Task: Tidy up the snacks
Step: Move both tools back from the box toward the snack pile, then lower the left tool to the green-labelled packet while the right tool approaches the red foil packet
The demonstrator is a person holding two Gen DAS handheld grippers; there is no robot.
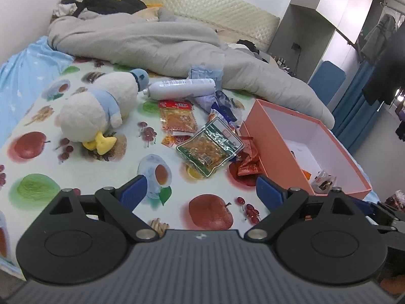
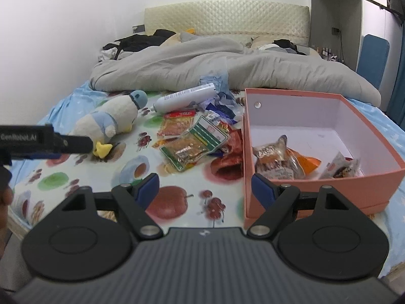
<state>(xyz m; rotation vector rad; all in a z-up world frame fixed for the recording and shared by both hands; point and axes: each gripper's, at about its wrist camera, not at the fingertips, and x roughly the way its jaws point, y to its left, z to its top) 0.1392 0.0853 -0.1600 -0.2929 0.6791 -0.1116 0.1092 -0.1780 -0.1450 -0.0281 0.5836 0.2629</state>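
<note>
Both claws spread and empty over a bed with loose snacks beside an open pink box.

The left claw (image 1: 201, 190) and the right claw (image 2: 205, 186) hang above the fruit-print bed sheet (image 1: 38, 152), jaws wide apart and holding nothing, probably ready to pick the next packet. The pink box (image 2: 314, 190) lies at the right and holds at least three packets; the orange packet (image 2: 307, 163) is one. The heap lies just beside its wall, so the carry is short: one green-edged snack bag (image 1: 210, 149), one orange-red snack bag (image 1: 178, 117), some red wrappers (image 1: 249, 163). One duck plush (image 1: 101, 106) and one white bottle (image 1: 181, 87) are not snacks.
</note>
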